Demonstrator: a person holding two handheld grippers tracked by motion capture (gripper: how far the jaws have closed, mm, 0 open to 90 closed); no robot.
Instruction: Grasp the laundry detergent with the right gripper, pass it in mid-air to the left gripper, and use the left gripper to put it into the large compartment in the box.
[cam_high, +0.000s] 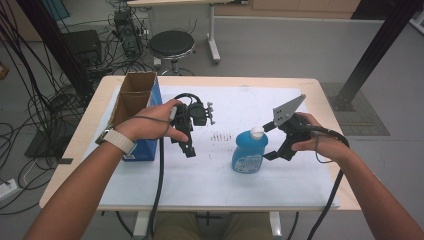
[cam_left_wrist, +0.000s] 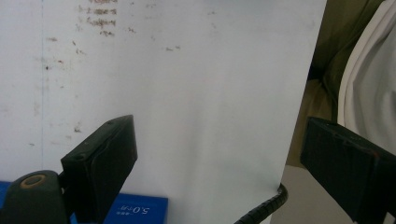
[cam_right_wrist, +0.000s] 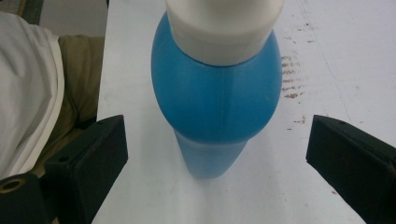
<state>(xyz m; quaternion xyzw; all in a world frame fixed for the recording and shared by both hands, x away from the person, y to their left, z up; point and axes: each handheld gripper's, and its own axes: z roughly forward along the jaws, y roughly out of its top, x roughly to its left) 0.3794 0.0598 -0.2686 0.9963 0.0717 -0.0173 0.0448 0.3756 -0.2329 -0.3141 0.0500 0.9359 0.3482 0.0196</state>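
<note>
Presently, I am holding the right gripper (cam_right_wrist: 219, 144) with its jaws spread wide on either side of the blue bottle (cam_right_wrist: 215, 100), neither pad touching it; the bottle is standing upright on the white sheet (cam_high: 200, 170), just beside that gripper (cam_high: 272, 142) toward the table's middle, its white cap (cam_high: 257, 132) on. I am keeping the left gripper (cam_left_wrist: 219, 154) parted too, with nothing between its jaws, hanging over bare sheet near the table's front edge. The open cardboard box (cam_high: 135, 107) is sitting behind my left hand (cam_high: 152, 122).
</note>
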